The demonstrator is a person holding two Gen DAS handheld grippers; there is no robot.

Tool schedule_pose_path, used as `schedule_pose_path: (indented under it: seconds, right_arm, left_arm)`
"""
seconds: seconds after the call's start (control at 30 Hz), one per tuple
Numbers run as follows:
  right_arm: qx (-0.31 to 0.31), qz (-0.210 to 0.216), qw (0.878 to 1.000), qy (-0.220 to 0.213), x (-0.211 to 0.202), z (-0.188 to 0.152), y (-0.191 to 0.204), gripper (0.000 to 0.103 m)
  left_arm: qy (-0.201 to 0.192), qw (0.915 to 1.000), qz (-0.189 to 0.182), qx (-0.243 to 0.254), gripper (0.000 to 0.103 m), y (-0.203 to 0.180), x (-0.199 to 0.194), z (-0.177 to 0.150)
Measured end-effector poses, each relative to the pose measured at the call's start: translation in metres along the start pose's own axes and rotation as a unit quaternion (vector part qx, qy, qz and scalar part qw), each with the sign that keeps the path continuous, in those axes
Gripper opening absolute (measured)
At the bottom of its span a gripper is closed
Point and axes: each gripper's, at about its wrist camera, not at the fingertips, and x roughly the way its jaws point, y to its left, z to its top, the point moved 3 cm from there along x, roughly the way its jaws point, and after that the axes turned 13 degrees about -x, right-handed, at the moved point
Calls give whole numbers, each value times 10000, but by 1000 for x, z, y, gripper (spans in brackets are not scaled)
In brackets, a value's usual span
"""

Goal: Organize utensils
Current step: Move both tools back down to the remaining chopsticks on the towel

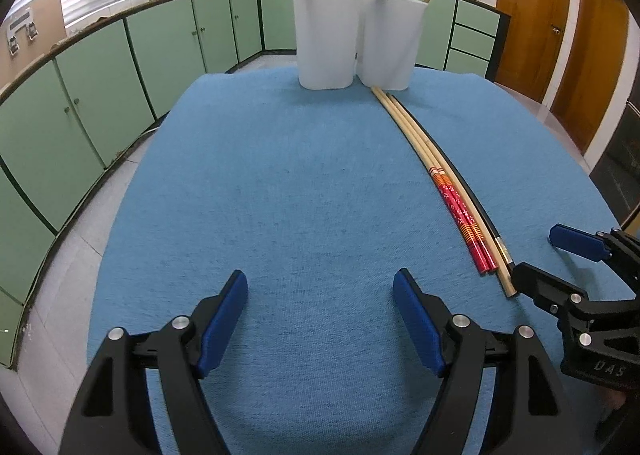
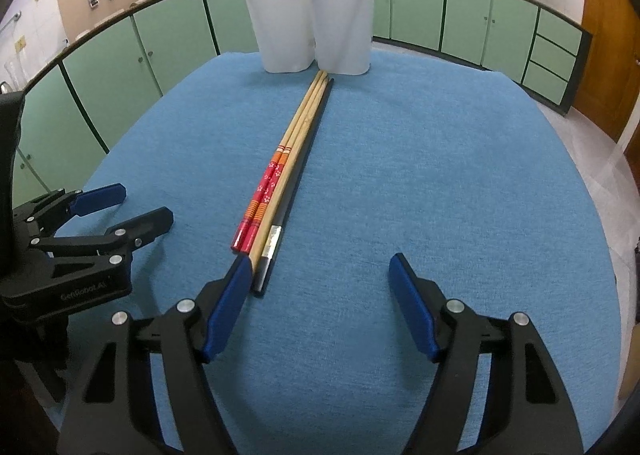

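Several chopsticks [image 1: 448, 179] lie side by side on the blue cloth: two with red patterned ends, one plain bamboo, one black; they also show in the right wrist view [image 2: 280, 179]. A white two-compartment holder [image 1: 356, 41] stands at the far edge with chopsticks in both cups; it also shows in the right wrist view [image 2: 316, 27]. My left gripper [image 1: 320, 315] is open and empty, left of the chopsticks. My right gripper [image 2: 320, 295] is open and empty, its left finger [image 2: 232, 295] at the chopsticks' near ends.
The blue cloth [image 1: 280, 195] covers a round table. Green kitchen cabinets [image 1: 100, 87] curve behind it, with wooden doors [image 1: 560, 35] at the right. The right gripper also shows at the right edge of the left wrist view [image 1: 536, 255].
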Motion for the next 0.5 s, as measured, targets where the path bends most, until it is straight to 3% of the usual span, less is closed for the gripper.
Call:
schedule_pose_path:
  seconds: [0.33, 0.5]
  right_arm:
    - [-114, -350, 9992, 138, -3, -5, -16, 67]
    - [49, -138, 9999, 40, -11, -9, -21, 61]
  left_arm:
    - [6, 10000, -23, -56, 75, 1, 0, -1]
    - [-30, 10000, -43, -67, 75, 2, -1, -1]
